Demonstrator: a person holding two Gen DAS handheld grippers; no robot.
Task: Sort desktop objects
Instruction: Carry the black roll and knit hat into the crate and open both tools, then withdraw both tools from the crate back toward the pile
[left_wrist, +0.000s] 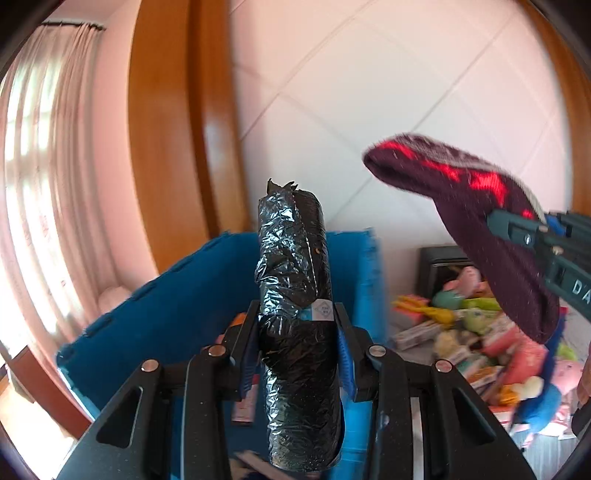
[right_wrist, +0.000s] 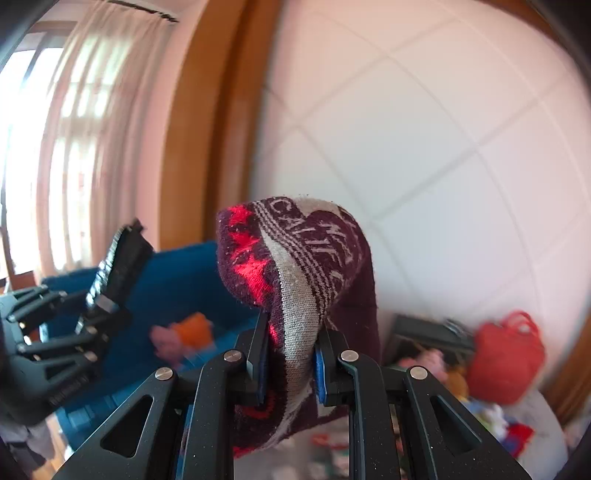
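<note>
My left gripper (left_wrist: 297, 343) is shut on a roll of black plastic bags (left_wrist: 295, 295), held upright above the blue crate (left_wrist: 155, 314). My right gripper (right_wrist: 291, 354) is shut on a dark purple sock (right_wrist: 295, 258) with red and grey pattern, held up in the air. The sock (left_wrist: 480, 221) and right gripper (left_wrist: 532, 236) also show at the right of the left wrist view. The left gripper (right_wrist: 88, 314) with the roll (right_wrist: 122, 266) shows at the left of the right wrist view.
The blue crate (right_wrist: 177, 280) holds an orange and pink toy (right_wrist: 184, 332). A heap of small toys and packets (left_wrist: 480, 332) lies at the right, with a dark box (left_wrist: 439, 266) behind and a red bag (right_wrist: 506, 358). A white tiled wall and wooden frame stand behind.
</note>
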